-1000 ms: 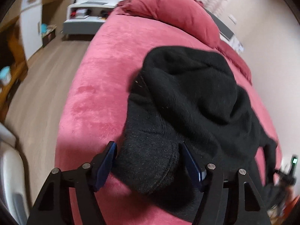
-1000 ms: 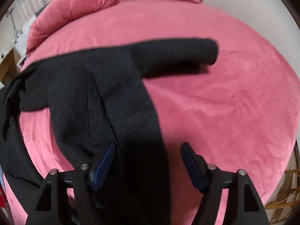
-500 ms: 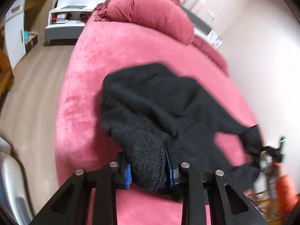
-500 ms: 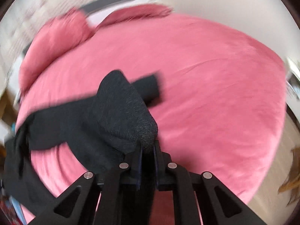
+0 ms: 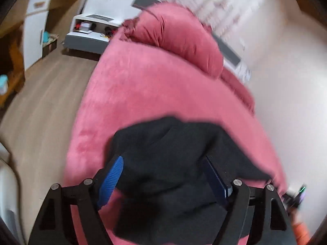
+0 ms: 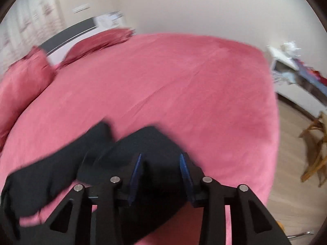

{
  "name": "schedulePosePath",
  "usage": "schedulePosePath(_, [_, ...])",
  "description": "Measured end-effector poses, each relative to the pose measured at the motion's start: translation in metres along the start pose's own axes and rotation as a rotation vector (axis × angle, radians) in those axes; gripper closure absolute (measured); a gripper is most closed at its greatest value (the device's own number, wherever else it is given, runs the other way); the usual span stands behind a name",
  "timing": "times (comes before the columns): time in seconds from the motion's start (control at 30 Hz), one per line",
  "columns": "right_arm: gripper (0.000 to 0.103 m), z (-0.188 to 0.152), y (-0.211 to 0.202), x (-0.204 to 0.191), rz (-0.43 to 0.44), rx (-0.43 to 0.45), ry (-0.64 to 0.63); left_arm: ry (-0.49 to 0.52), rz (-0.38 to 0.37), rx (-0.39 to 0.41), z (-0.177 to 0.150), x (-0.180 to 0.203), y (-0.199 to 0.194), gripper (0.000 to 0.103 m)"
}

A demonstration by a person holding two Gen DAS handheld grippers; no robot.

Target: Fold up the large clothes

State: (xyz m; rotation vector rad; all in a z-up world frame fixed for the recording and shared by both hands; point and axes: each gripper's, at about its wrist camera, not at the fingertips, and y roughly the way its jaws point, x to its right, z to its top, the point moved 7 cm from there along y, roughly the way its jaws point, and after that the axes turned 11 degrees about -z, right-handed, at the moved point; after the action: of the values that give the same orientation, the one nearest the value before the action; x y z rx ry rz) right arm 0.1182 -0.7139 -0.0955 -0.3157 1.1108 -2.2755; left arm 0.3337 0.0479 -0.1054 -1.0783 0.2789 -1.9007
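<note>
We have both just let go: the left hand-held gripper (image 5: 163,173) has just spread wide above the black garment (image 5: 173,153), and the right hand-held gripper (image 6: 160,173) has half reopened over it. The garment lies bunched at the pink bed's (image 6: 184,81) near edge; blur hides its folds.

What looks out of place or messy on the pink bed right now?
Only the black garment: it lies bunched in a heap near the pink bed's front edge rather than spread flat, with one end sticking out. Nothing looks spilled or damaged.
</note>
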Motion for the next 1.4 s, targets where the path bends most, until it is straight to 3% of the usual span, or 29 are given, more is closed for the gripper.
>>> schedulePosePath(0.07, [0.063, -0.037, -0.01, -0.004, 0.056, -0.044, -0.048, 0.014, 0.028, -0.061, -0.028, -0.017, 0.006, 0.023])
schedulePosePath(0.13, [0.063, -0.069, -0.021, -0.006, 0.095, -0.064, -0.088, 0.0, 0.001, -0.094, -0.057, -0.031, 0.005, 0.023])
schedulePosePath(0.23, [0.058, -0.124, -0.039, -0.011, 0.142, -0.118, -0.13, -0.054, -0.046, -0.089, -0.088, -0.044, -0.006, 0.022])
schedulePosePath(0.3, [0.054, -0.149, -0.039, -0.014, 0.196, -0.158, -0.14, -0.04, -0.066, -0.069, -0.098, -0.042, -0.01, 0.019])
schedulePosePath(0.43, [0.051, -0.198, -0.05, -0.052, 0.46, -0.271, -0.144, 0.203, -0.119, -0.07, -0.104, -0.004, 0.003, 0.02])
schedulePosePath(0.47, [0.051, -0.204, -0.051, -0.063, 0.508, -0.295, -0.136, 0.258, -0.101, -0.071, -0.106, 0.005, 0.008, 0.018])
schedulePosePath(0.53, [0.049, -0.207, -0.052, -0.082, 0.562, -0.288, -0.122, 0.327, -0.079, -0.078, -0.104, 0.018, 0.021, 0.029])
schedulePosePath(0.57, [0.049, -0.206, -0.052, -0.091, 0.573, -0.278, -0.119, 0.321, -0.076, -0.098, -0.103, 0.02, 0.027, 0.051])
schedulePosePath(0.6, [0.058, -0.204, -0.05, -0.098, 0.572, -0.275, -0.114, 0.3, -0.06, -0.13, -0.099, 0.021, 0.034, 0.057])
schedulePosePath(0.63, [0.09, -0.197, -0.047, -0.106, 0.564, -0.285, -0.101, 0.272, -0.055, -0.161, -0.094, 0.025, 0.037, 0.064])
schedulePosePath(0.67, [0.093, -0.19, -0.047, -0.109, 0.554, -0.296, -0.093, 0.272, -0.057, -0.168, -0.088, 0.031, 0.035, 0.076])
schedulePosePath(0.7, [0.094, -0.183, -0.05, -0.11, 0.565, -0.292, -0.08, 0.287, -0.046, -0.161, -0.08, 0.04, 0.029, 0.078])
schedulePosePath(0.8, [0.095, -0.151, -0.103, -0.111, 0.627, -0.149, -0.103, 0.278, -0.107, -0.109, -0.056, 0.07, -0.011, 0.081])
schedulePosePath(0.87, [0.096, -0.133, -0.145, -0.1, 0.646, -0.056, -0.131, 0.262, -0.152, -0.086, -0.05, 0.086, -0.043, 0.081])
schedulePosePath(0.93, [0.096, -0.122, -0.172, -0.08, 0.685, -0.033, -0.101, 0.241, -0.188, -0.083, -0.052, 0.097, -0.079, 0.082])
schedulePosePath(1.07, [0.096, -0.115, -0.215, -0.047, 0.737, -0.019, -0.103, 0.09, -0.295, -0.145, -0.057, 0.1, -0.132, 0.082])
schedulePosePath(1.13, [0.096, -0.109, -0.232, -0.047, 0.762, -0.01, -0.125, 0.032, -0.287, -0.202, -0.057, 0.098, -0.142, 0.081])
schedulePosePath(1.2, [0.094, -0.105, -0.232, -0.062, 0.761, -0.035, -0.122, -0.011, -0.265, -0.257, -0.057, 0.09, -0.133, 0.067])
schedulePosePath(1.23, [0.089, -0.104, -0.221, -0.075, 0.733, -0.07, -0.119, 0.009, -0.227, -0.229, -0.056, 0.08, -0.123, 0.061])
schedulePosePath(1.27, [0.081, -0.104, -0.206, -0.088, 0.706, -0.097, -0.126, 0.01, -0.181, -0.191, -0.058, 0.069, -0.114, 0.052])
schedulePosePath(1.3, [0.066, -0.111, -0.19, -0.104, 0.656, -0.122, -0.137, -0.017, -0.135, -0.185, -0.065, 0.057, -0.107, 0.042])
schedulePosePath(1.33, [0.063, -0.119, -0.174, -0.113, 0.593, -0.147, -0.156, -0.077, -0.107, -0.208, -0.077, 0.044, -0.098, 0.041])
schedulePosePath(1.4, [0.063, -0.138, -0.156, -0.119, 0.526, -0.209, -0.183, -0.14, -0.161, -0.229, -0.103, 0.032, -0.09, 0.04])
